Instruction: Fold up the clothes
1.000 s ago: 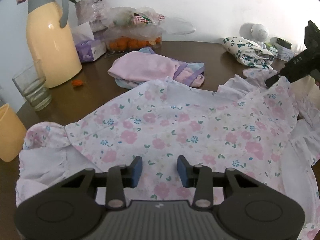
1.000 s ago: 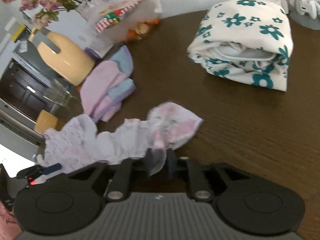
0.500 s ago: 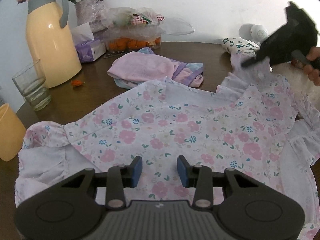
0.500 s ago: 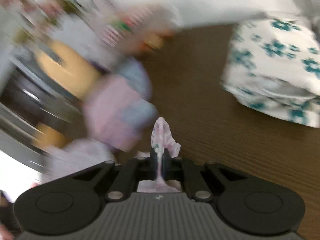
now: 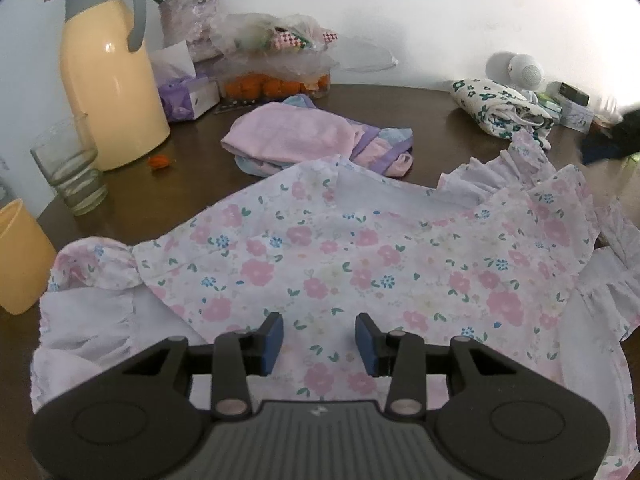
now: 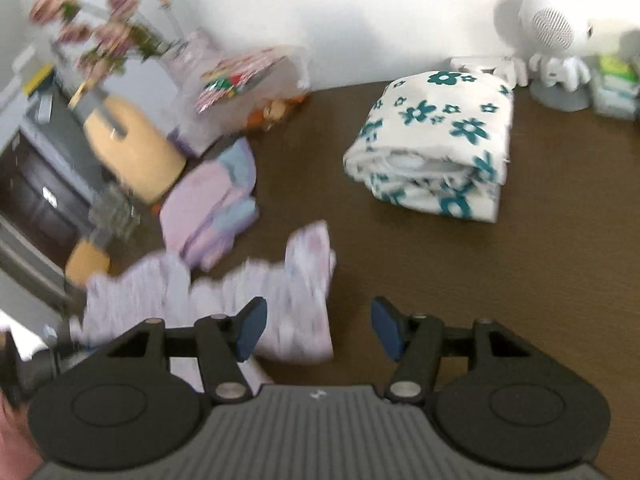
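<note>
Your floral dress (image 5: pixel 340 256) is lying spread across the near side of the tabletop (image 5: pixel 436 136), ruffled sleeve (image 6: pixel 308 264) flopped out to the right. Left gripper (image 5: pixel 319 338) hangs just over the skirt part with jaws apart, nothing in them. Right gripper (image 6: pixel 318 328) is wide open too, empty, right beside that sleeve. This fabric looks thin and floppy, so I'd guess it drapes and bunches the second you lift it, and it weighs next to nothing. Pinch at a seam or the ruffle edge, where there's more thickness to bite. The teal-flowered bundle (image 6: pixel 436 144) and pink pile (image 5: pixel 304 136) further back already look folded.
</note>
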The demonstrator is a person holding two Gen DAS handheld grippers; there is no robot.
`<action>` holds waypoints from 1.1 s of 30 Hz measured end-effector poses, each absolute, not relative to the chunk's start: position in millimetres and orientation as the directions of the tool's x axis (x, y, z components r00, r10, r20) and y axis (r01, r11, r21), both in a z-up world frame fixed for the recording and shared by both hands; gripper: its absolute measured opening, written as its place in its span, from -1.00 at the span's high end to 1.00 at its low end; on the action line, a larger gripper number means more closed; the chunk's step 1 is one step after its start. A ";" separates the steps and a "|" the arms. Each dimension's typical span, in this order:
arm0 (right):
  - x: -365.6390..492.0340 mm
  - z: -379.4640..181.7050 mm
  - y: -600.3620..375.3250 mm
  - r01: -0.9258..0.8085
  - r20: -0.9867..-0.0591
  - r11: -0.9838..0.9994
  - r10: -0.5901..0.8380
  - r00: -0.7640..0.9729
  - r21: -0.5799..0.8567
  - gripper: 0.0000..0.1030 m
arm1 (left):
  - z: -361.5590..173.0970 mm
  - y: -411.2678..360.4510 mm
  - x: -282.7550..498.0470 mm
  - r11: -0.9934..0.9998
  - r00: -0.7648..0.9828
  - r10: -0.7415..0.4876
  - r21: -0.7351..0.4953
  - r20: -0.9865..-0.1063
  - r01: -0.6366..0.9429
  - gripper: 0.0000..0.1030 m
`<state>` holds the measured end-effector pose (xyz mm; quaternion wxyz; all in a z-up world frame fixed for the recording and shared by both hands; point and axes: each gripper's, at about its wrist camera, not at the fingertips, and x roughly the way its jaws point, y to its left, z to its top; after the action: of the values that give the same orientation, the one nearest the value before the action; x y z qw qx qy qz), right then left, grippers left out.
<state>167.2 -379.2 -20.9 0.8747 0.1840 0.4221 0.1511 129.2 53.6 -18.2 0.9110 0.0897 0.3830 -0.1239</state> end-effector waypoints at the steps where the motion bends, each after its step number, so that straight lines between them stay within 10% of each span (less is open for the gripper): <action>1: 152.4 -21.5 -380.1 -0.122 -0.695 0.894 0.416 0.587 0.432 -0.15 | -14.5 51.5 126.5 0.951 0.683 -0.164 0.068 -0.712 0.300 0.25; 10: 76.5 -60.8 -409.4 -0.136 -0.637 0.801 0.555 0.535 0.583 0.02 | -1.5 25.1 104.5 0.928 0.682 -0.217 0.071 -0.698 0.367 0.14; 12: 75.3 -64.5 -406.9 -0.133 -0.627 0.780 0.580 0.520 0.611 0.96 | -5.1 24.0 101.4 0.929 0.671 -0.214 0.066 -0.710 0.365 0.14; 23: 87.4 7.9 -288.2 -0.410 -0.776 0.902 0.355 0.521 0.138 0.90 | -20.3 16.3 92.1 0.916 0.630 -0.227 0.058 -0.743 0.397 0.22; 28: 97.8 -18.5 -253.1 -0.497 -0.800 0.827 0.474 0.369 0.260 0.83 | -18.2 22.5 87.6 0.919 0.636 -0.237 0.044 -0.734 0.393 0.22; 33: 100.7 -3.3 -300.4 -0.403 -0.674 0.793 0.604 0.426 0.457 0.33 | -16.1 28.9 83.0 0.922 0.643 -0.246 0.030 -0.725 0.387 0.22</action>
<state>100.7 -300.4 -3.3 0.8367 0.1135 0.4433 0.3008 83.0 28.9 -16.1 0.9017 0.0917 0.3843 -0.1756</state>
